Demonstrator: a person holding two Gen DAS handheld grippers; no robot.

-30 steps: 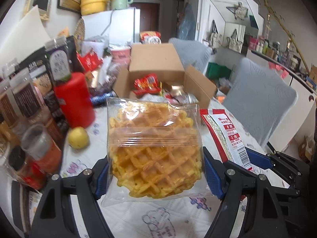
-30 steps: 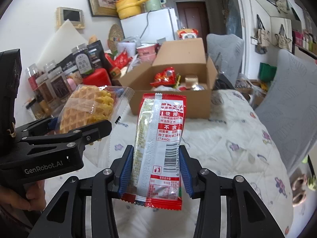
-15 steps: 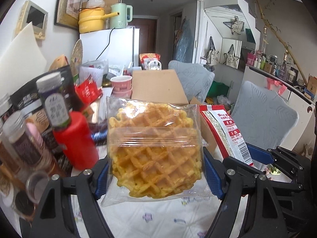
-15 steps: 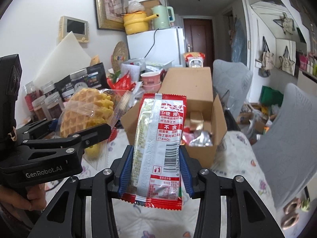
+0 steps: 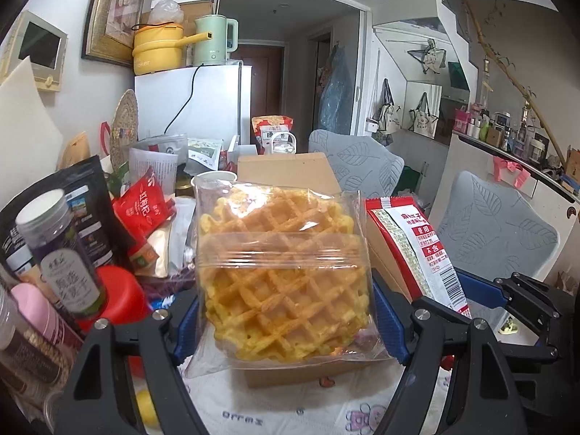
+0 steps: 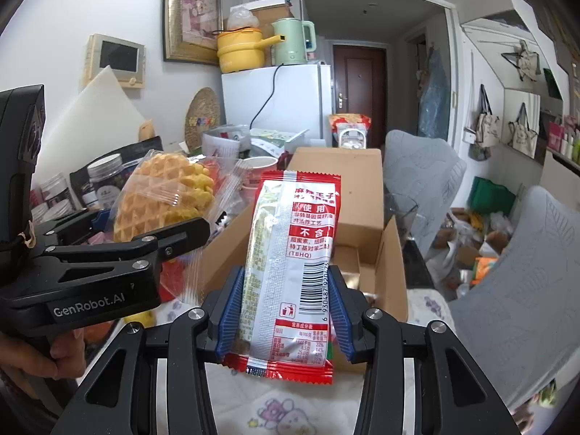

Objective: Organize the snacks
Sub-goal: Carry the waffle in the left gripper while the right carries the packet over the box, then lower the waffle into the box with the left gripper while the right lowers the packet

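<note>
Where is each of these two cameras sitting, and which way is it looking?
Left wrist view: rides the left gripper, looking along its fingers at the clear-bagged yellow waffle it holds; the right gripper shows at the right edge.
Right wrist view: rides the right gripper, facing its red-and-white snack packet and the open cardboard box; the left gripper and a hand show at left.
Both share the waffle, packet, box and white fridge.

a yellow pot (image 5: 157,48) and green kettle (image 5: 214,40) stand on the white fridge (image 5: 203,103) beside a framed picture (image 5: 116,11).
</note>
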